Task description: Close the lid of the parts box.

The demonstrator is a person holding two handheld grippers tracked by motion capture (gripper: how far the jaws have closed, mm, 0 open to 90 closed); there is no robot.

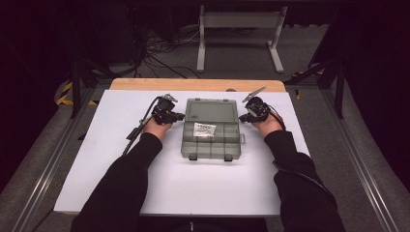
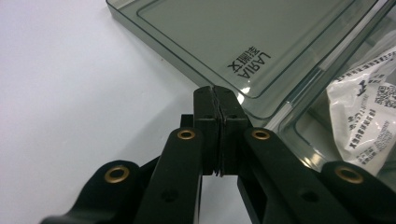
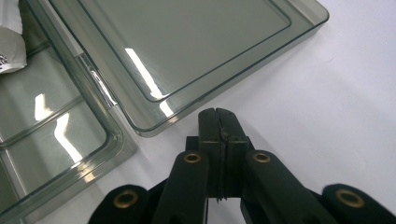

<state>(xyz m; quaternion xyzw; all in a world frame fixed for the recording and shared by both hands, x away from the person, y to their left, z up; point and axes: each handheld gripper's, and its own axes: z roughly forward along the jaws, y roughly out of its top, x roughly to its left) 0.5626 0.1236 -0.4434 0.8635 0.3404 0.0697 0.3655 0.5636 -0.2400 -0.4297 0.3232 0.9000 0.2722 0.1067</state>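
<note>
A smoky clear plastic organiser box (image 1: 211, 128) lies open and flat in the middle of the white table, its lid (image 1: 211, 110) folded away from the person. A small white printed bag (image 1: 204, 130) rests in the divided tray half. My left gripper (image 1: 178, 116) is shut and empty at the box's left edge; in the left gripper view its tips (image 2: 217, 93) sit by the lid (image 2: 243, 28) near the hinge, with the bag (image 2: 366, 114) at right. My right gripper (image 1: 244, 117) is shut and empty at the box's right edge, its tips (image 3: 218, 114) just off the lid's rim (image 3: 187, 56).
The white tabletop (image 1: 121, 159) spreads wide around the box, with a wooden edge (image 1: 145, 84) at the far side. Metal rails run along both sides. Cables and a grey frame (image 1: 239, 34) stand on the floor beyond the table.
</note>
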